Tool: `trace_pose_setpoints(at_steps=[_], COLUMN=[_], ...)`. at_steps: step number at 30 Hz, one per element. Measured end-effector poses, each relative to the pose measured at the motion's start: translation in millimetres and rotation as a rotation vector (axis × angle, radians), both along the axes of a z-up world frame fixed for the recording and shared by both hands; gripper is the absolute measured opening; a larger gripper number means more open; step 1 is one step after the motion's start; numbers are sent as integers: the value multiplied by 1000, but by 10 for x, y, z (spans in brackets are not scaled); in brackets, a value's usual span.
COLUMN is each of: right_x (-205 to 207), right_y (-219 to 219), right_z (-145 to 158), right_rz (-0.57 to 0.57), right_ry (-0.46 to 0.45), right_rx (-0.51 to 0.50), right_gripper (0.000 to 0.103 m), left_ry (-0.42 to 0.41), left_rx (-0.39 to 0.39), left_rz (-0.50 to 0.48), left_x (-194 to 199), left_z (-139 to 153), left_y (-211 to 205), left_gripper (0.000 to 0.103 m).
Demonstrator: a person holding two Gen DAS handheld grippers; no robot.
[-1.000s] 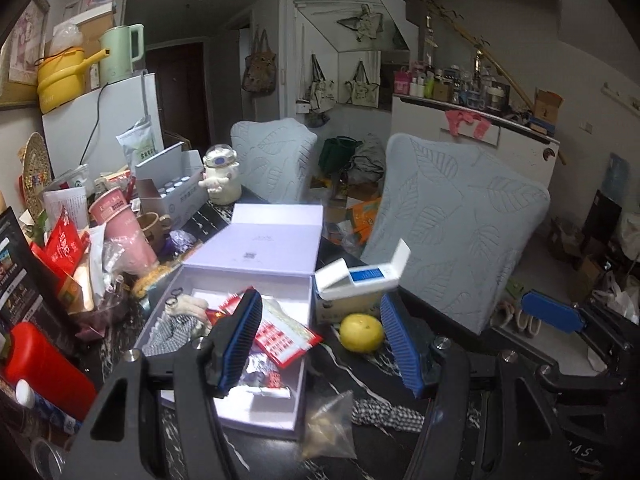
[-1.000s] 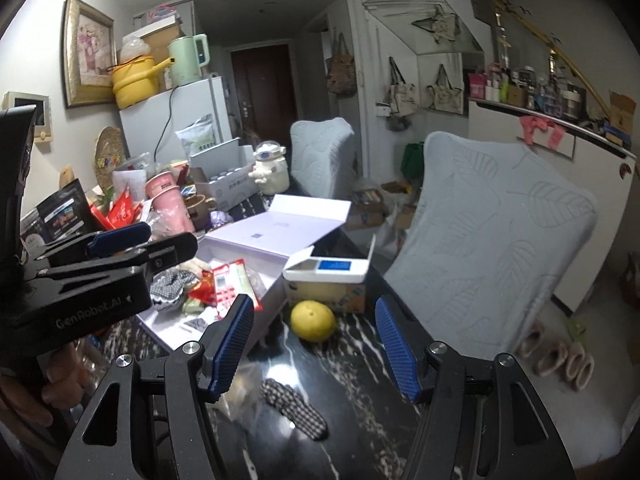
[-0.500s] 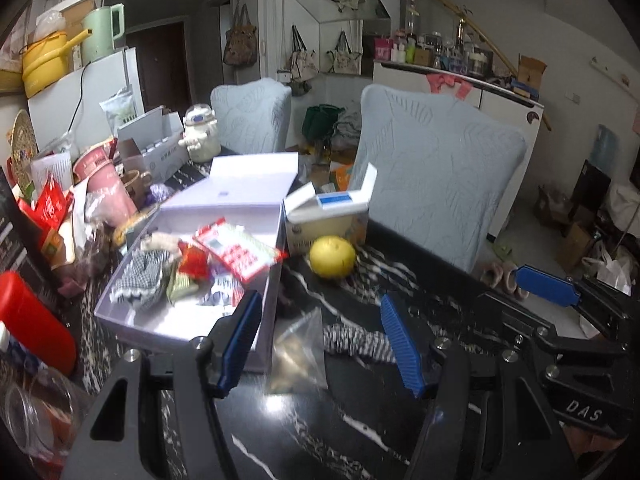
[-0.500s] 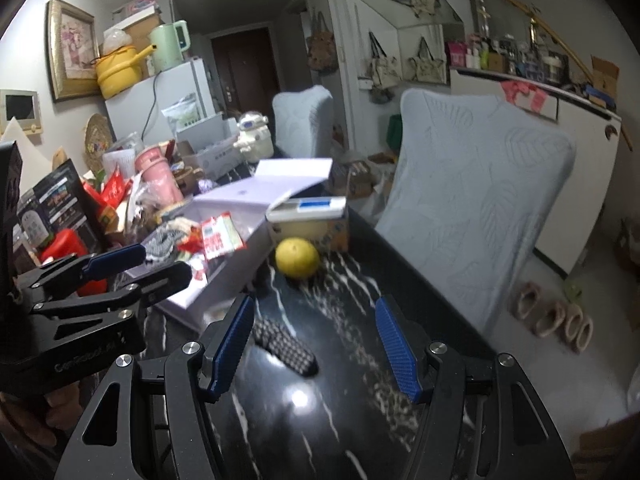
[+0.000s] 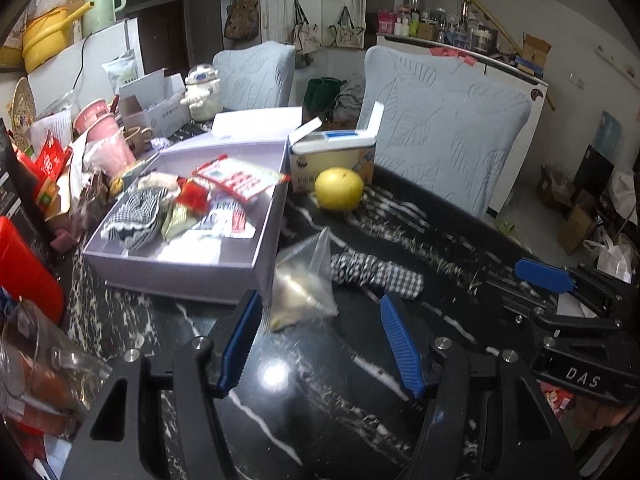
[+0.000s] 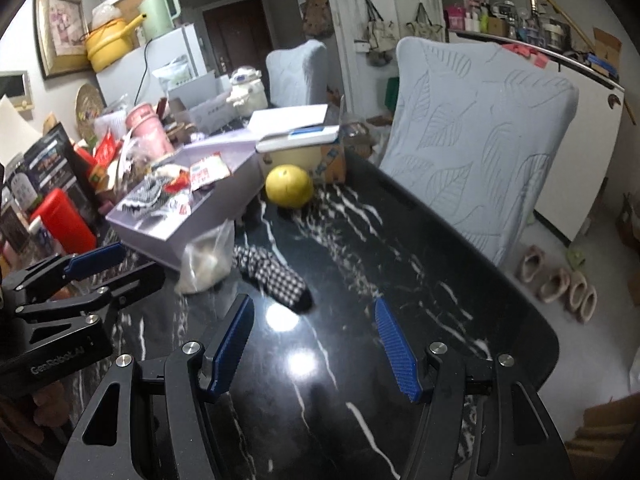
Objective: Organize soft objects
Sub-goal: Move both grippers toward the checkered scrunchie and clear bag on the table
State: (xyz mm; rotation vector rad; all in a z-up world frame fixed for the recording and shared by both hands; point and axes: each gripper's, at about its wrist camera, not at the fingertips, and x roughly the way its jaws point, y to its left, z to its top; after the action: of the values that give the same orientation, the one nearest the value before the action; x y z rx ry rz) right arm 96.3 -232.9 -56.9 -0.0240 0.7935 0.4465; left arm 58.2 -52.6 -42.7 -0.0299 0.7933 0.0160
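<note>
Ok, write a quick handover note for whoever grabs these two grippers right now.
Left gripper: open, empty, above the table.
Right gripper: open, empty.
Checkered cloth lies loose on the black table, touching the clear plastic bag, just outside the lavender box.
Done: another checkered piece already sits in the box among packets.
Left: pick up the loose cloth and probably box it.

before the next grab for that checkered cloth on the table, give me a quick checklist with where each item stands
1. Left gripper open, nothing held: ok.
2. Right gripper open, nothing held: ok.
3. Checkered cloth lying free on the black table: ok.
4. Cloth between either gripper's fingers: not ok, both short of it.
5. Clear plastic bag apart from the cloth: not ok, it touches one end.
6. Lavender box open with room: ok.
</note>
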Motion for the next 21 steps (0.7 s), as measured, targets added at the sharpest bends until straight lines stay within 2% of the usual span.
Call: trace_pose_setpoints(at_steps=[5, 9, 18, 21], right_x=[57, 144, 448, 562], right_y=[90, 227, 548, 618], right_z=[-143, -225, -408, -473], right_rz=[39, 85, 175, 198], right_ry=[37, 52, 87, 107], right_rx=[6, -9, -62, -66], right_gripper=[64, 64, 63, 61], left_ry=[46, 58, 46, 43], left_rx=[-31, -112, -149, -183], left_rz=[26, 31, 39, 37], left_x=[23, 40, 178, 295], left_z=[-198, -306, -316, -329], left_y=[118, 234, 308, 355], left_gripper=[61, 61, 61, 61])
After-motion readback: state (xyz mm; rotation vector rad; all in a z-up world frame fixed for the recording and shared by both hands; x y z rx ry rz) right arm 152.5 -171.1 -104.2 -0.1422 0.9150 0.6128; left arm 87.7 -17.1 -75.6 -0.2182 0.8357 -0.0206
